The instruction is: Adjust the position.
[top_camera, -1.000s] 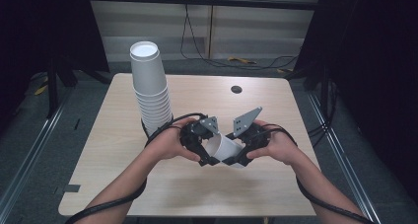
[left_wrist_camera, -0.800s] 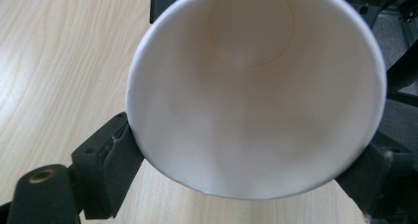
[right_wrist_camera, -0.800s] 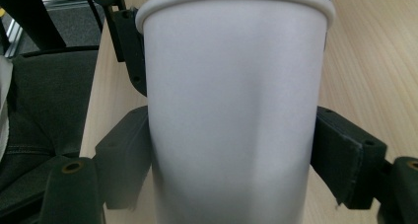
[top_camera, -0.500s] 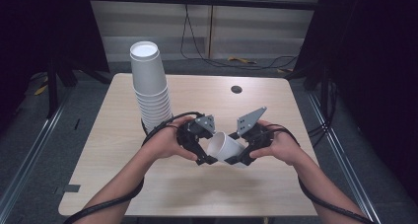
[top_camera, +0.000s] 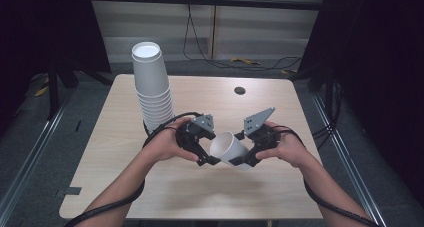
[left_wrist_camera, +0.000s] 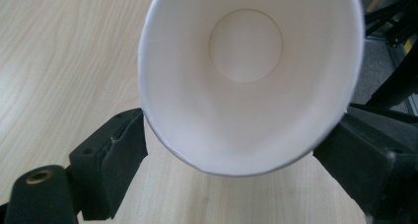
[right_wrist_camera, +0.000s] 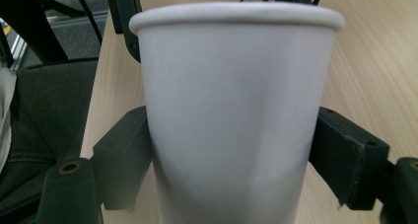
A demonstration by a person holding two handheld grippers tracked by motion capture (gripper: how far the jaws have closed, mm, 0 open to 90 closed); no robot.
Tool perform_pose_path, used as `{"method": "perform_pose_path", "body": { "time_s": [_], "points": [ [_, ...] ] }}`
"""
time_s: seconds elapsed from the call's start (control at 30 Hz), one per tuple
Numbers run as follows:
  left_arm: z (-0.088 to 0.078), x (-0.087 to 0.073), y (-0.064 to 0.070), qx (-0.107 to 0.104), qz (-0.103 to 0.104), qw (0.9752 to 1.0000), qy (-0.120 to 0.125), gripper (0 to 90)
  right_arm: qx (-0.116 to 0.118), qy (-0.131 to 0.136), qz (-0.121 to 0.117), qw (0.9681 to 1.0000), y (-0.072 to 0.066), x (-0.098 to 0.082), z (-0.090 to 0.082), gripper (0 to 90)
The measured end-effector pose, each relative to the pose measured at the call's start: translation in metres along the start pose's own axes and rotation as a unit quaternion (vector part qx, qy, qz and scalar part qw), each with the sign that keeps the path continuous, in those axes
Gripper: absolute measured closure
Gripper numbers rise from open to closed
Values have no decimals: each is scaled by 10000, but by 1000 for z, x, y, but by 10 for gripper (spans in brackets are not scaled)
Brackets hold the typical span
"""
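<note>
A white paper cup [top_camera: 230, 148] hangs tilted above the table's middle, between both grippers, its mouth turned toward my left gripper [top_camera: 209, 159]. In the right gripper view the cup [right_wrist_camera: 231, 110] stands between the jaws of my right gripper [right_wrist_camera: 231, 135], which press on its dented wall; they have just been opening a little. In the left gripper view I look into the cup [left_wrist_camera: 246, 76]. My left gripper [left_wrist_camera: 235, 135] has its jaws on either side of the rim without denting it, after opening. The right gripper [top_camera: 243, 159] sits at the cup's base side.
A tall stack of white cups [top_camera: 152, 87] stands upside down at the back left of the wooden table [top_camera: 125, 187]. A small dark round spot [top_camera: 239, 90] lies near the far edge. Cables trail from both grippers. The floor drops away on all sides.
The two grippers have drawn slightly apart, so more of the cup shows between them. The cup now lies more tilted. The cup stack has not moved.
</note>
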State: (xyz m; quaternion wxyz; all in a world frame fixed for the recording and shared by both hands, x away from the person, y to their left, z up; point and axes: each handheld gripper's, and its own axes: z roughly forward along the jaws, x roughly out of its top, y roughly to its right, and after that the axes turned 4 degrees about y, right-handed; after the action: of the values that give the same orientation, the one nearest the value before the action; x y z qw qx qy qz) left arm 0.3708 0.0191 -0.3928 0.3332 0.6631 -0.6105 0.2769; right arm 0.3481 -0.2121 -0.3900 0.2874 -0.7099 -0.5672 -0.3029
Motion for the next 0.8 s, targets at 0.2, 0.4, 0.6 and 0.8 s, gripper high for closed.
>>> {"method": "perform_pose_path", "body": {
  "time_s": [0.2, 0.4, 0.6, 0.8],
  "points": [
    [-1, 1, -1, 15, 30, 9999, 132, 104, 5, 22, -1, 10000, 1, 1, 0, 217],
    [0, 4, 0, 31, 147, 9997, 186, 105, -18, -5, -3, 10000, 1, 1, 2, 217],
    [2, 5, 0, 75, 89, 9996, 243, 115, -56, -1, -29, 10000, 1, 3, 2, 216],
    [1, 2, 0, 106, 104, 9997, 189, 124, -60, 64, -19, 10000, 1, 0, 4, 214]
  ]
}}
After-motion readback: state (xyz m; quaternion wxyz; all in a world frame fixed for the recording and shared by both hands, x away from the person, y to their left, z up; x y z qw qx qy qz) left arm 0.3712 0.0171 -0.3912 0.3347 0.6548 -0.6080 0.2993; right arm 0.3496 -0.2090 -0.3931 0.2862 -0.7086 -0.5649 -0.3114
